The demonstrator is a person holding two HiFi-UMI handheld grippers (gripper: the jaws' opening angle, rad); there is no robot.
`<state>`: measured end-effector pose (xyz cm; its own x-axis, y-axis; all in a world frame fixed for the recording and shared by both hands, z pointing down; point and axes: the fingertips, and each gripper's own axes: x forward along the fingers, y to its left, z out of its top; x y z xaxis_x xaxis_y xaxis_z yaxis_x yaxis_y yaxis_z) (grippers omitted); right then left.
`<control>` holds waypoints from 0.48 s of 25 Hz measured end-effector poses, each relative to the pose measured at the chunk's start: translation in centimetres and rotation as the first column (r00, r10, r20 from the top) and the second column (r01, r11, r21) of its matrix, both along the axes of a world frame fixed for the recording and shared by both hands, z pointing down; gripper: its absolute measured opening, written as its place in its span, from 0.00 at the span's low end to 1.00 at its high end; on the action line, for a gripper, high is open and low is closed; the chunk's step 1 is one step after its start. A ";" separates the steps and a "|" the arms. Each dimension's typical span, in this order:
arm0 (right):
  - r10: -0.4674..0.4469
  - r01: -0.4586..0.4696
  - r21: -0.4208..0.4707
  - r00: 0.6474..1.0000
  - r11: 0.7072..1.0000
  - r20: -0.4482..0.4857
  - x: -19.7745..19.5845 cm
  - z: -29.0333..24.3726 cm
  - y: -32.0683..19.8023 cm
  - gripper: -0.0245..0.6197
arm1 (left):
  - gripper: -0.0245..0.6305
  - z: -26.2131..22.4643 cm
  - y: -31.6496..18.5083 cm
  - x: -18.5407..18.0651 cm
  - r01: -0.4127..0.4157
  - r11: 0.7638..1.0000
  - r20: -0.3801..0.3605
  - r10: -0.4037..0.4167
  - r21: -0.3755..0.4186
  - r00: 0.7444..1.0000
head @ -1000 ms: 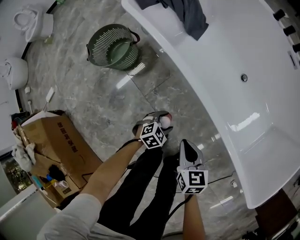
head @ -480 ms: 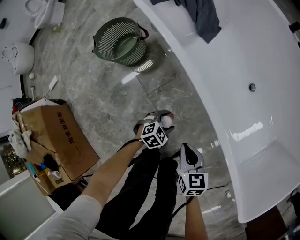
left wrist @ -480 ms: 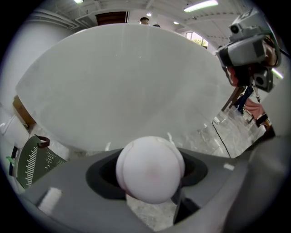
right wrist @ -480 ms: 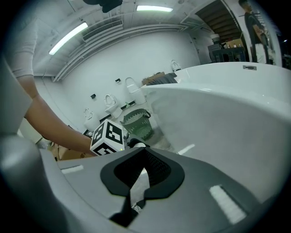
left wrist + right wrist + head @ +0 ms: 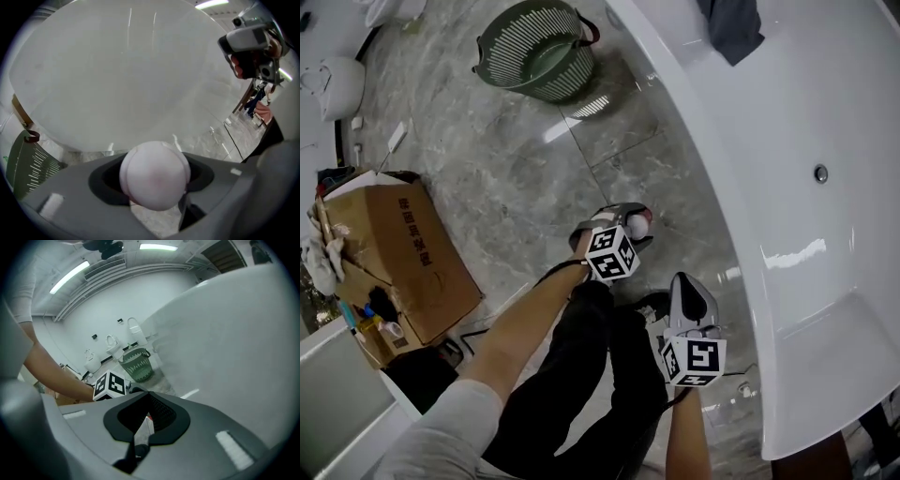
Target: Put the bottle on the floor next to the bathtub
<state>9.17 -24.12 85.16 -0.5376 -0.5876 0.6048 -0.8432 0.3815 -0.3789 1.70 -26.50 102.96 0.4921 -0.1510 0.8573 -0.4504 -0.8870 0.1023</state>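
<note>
The bottle (image 5: 154,174) is not down yet. It sits clamped in the jaws of the left gripper (image 5: 621,223), carried over the grey marble floor (image 5: 516,178) near the white bathtub (image 5: 787,112), whose curved outer wall fills most of the left gripper view. What remains, as I judge it, is to lower the bottle to the tiles just beside the tub wall, stand it there and let go.

Only its pale, pinkish-white rounded end shows, and the rest is hidden under the jaws. In the head view that end faces up toward the camera, so the long axis looks roughly vertical, top upward. Any tilt cannot be told.

The right gripper (image 5: 682,284) hangs close by, nearer the person, its jaws closed with nothing between them. Farther along the tub stands a green slatted laundry basket (image 5: 534,61), well apart from the bottle.
</note>
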 end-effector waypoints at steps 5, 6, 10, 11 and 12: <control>-0.077 0.077 0.004 0.997 0.997 -0.026 -0.3 3.1 0.4 0.04 | 0.56 3.6 -0.4 0.4 0.007 1.000 0.001 -0.007 0.007 1.000; -0.084 0.084 0.003 0.996 0.996 -0.032 -0.2 3.7 0.4 0.04 | 0.56 4.1 -0.4 0.5 0.011 1.000 0.000 -0.011 0.007 1.000; -0.103 0.103 -0.003 0.994 0.995 -0.041 0.1 5.6 0.3 0.04 | 0.56 6.2 -0.8 1.0 0.027 1.000 -0.006 -0.027 0.007 1.000; -0.108 0.109 0.000 0.993 0.994 -0.046 0.2 6.0 0.1 0.04 | 0.56 6.7 -1.0 1.2 0.029 1.000 -0.010 -0.029 0.009 1.000; -0.114 0.114 0.003 0.992 0.993 -0.052 0.2 6.5 0.1 0.04 | 0.56 7.2 -1.2 1.5 0.028 1.000 -0.015 -0.028 0.012 1.000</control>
